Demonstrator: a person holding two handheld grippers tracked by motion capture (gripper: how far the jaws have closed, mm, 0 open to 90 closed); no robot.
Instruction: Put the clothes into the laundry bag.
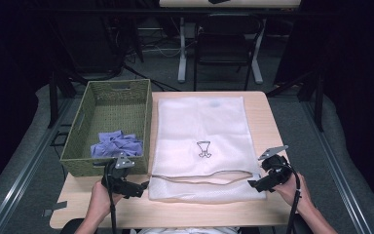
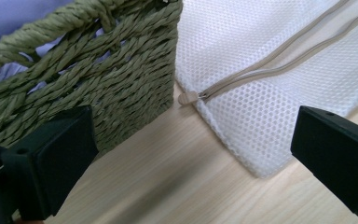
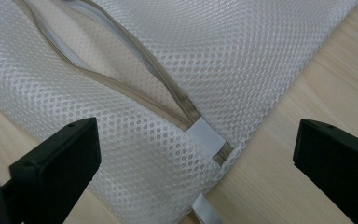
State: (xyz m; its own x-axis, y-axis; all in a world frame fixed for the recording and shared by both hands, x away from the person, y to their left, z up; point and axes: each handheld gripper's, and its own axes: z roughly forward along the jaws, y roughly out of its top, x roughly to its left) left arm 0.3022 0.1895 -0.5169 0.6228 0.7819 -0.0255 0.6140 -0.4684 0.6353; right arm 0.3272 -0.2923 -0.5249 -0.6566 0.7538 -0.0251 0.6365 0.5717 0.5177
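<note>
Two hands low in the high view, wrists angled inward. Left gripper [image 1: 139, 185] at lower left, jaws spread wide and empty, aimed at the near left corner of the white mesh bag [image 1: 202, 146], beside the green basket [image 1: 78, 151]. Right gripper [image 1: 253, 184] at lower right, jaws likewise spread, over the bag's zipper end [image 3: 186, 114].

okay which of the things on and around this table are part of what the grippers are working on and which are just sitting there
In the job:
- white mesh laundry bag, zipper open
- beige zipper pull
- left gripper, open
- right gripper, open
- likely the green woven basket holding lilac crumpled cloth

Lying about:
- black chair beyond the table
- white table legs on the floor
</note>
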